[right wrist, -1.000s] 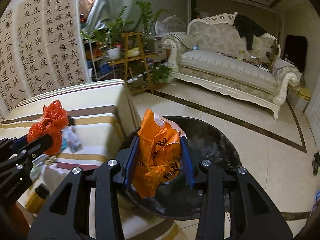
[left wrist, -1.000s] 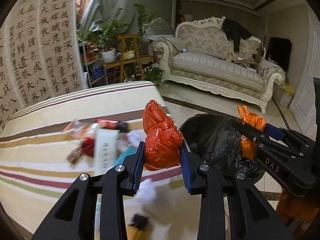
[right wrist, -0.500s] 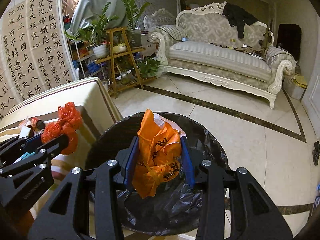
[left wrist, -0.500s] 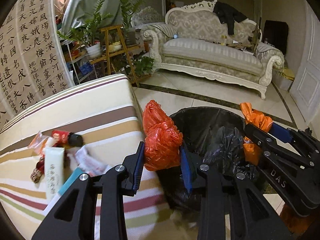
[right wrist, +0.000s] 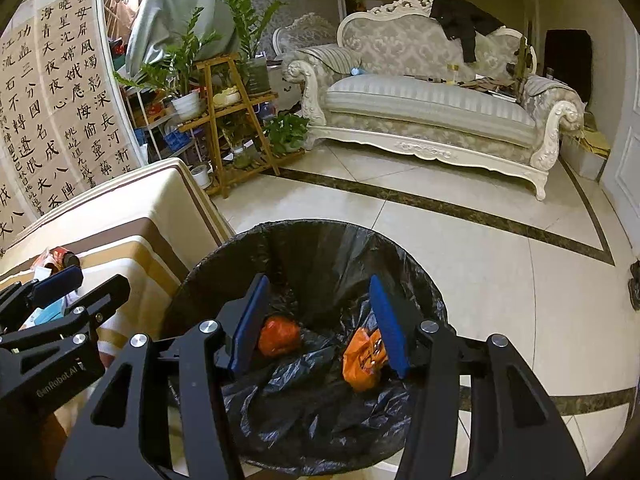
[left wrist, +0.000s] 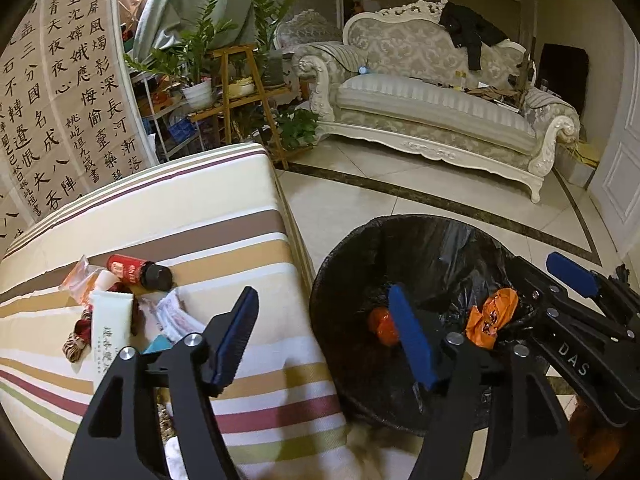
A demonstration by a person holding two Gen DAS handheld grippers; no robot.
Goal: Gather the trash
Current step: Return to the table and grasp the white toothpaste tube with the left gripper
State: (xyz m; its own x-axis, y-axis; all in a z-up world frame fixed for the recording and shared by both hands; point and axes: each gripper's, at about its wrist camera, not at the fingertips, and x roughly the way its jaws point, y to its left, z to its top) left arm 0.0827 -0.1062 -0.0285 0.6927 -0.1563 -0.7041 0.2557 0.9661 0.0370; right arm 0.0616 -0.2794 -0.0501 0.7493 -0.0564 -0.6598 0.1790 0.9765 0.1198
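The striped cloth-covered counter (left wrist: 224,236) beside the round black-lined trash bin (right wrist: 320,248) has litter left, so the risk is snagging the loose liner pulling out. Both the left tongs (left wrist: 324,336) and right tongs (right wrist: 316,320) are opening, empty; the crumpled red plastic bag (right wrist: 279,336) and orange plastic bag (right wrist: 362,360) sit in the bin.

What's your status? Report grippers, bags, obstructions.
Left gripper and right gripper opening, nothing between jaws. Red bag and orange bag lie in the bin. Nothing blocking.
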